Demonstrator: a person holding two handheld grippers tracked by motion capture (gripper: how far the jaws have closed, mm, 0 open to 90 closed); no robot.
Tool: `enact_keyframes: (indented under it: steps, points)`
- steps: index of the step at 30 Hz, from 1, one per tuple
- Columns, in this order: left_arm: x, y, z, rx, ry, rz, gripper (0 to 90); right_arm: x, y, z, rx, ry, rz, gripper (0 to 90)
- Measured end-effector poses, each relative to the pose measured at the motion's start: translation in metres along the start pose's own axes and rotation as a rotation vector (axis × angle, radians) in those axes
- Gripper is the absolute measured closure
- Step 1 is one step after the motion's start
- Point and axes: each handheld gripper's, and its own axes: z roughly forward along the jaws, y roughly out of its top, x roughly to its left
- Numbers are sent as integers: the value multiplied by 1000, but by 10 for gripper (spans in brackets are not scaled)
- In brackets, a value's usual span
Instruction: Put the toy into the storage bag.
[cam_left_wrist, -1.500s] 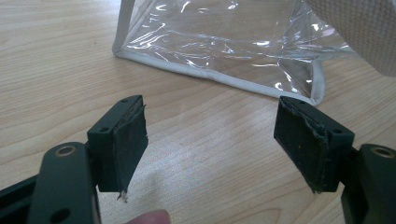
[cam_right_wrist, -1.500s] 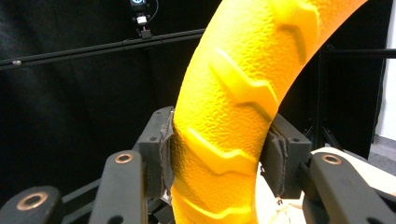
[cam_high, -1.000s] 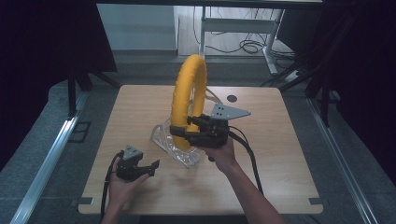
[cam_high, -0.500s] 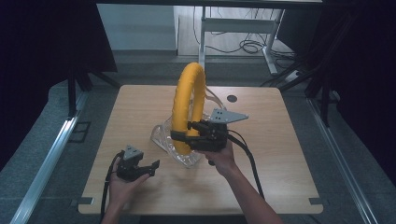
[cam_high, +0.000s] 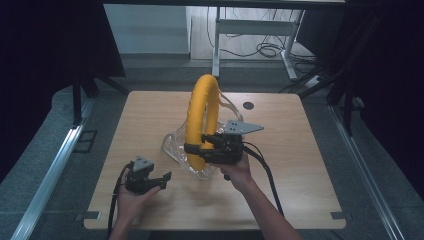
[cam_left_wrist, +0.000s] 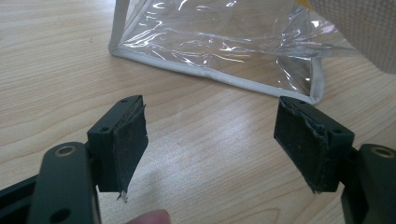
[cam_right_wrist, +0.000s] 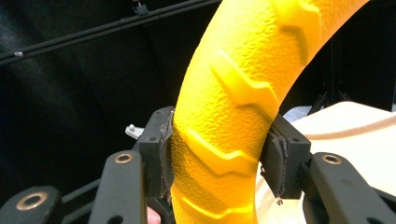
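A big yellow ring (cam_high: 200, 110) with a raised tread pattern stands upright over the middle of the wooden table (cam_high: 300, 165). My right gripper (cam_high: 198, 149) is shut on its lower part. In the right gripper view both pads (cam_right_wrist: 166, 154) press the yellow ring (cam_right_wrist: 233, 107) from either side. A clear plastic bag (cam_high: 176, 149) with white trim lies under and behind the ring. My left gripper (cam_high: 161, 179) rests near the front left of the table, open and holding nothing. In the left gripper view the clear bag (cam_left_wrist: 210, 42) lies just beyond my open left gripper (cam_left_wrist: 210, 140).
A small dark round hole (cam_high: 248, 105) marks the tabletop at the back right. Beyond the table stands a metal desk frame (cam_high: 217, 45) with cables on the floor. Dark curtains close in both sides, and a metal rail (cam_high: 50, 170) runs along the floor at left.
The right gripper has brought the yellow ring slightly lower and nearer the person. The left gripper has stayed in place, open.
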Motion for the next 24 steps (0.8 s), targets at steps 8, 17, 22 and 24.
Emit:
enact_keyframes:
  steps: [8,17,22,24]
  points:
    - [0,0,0,-2,0,1,256,-10,-11,2,23,-3,41,500]
    - [-1,0,1,-1,-1,1,256,-19,-14,2,46,-21,67,489]
    - [-1,0,1,-2,-2,0,255,-22,-13,-1,41,-51,69,474]
    - [-1,0,1,-3,-2,0,256,-23,-12,-1,40,-54,70,473]
